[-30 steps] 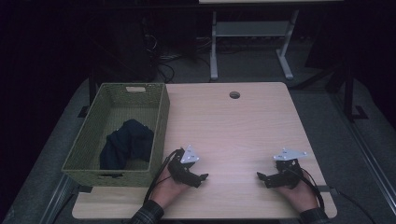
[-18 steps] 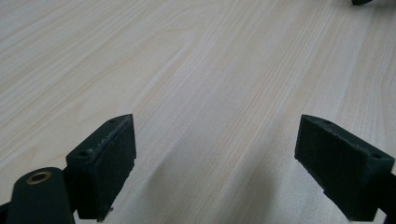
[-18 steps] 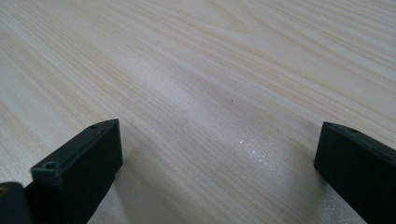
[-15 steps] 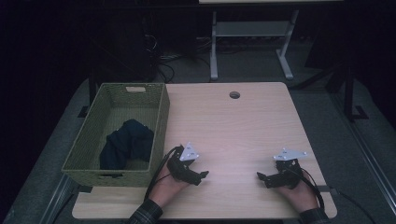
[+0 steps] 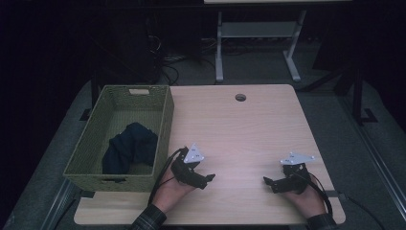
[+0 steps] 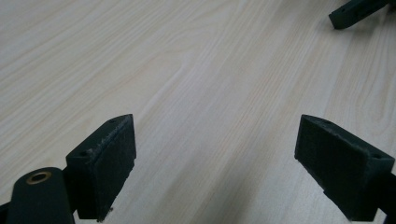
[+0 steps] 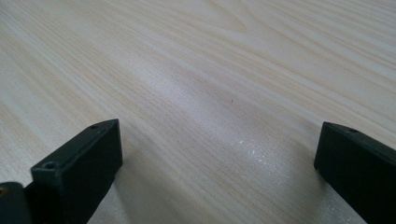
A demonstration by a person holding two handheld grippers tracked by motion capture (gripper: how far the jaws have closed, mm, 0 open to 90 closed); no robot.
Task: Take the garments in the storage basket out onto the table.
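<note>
Tongs, left and right, gape wide over bare bench, lower frame. I judge nothing's begun; next, left reaches the dark cloth in the basket.

table: light wood-grain rectangular tabletop, round cable hole at 12 o'clock | floor: dark grey carpet | 12 o'clock: white metal desk frame | light: dim, dark surroundings

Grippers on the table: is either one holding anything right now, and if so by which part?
Nothing is held. The left gripper and the right gripper both stand open over bare table; the dark cloth lies in the basket.
</note>
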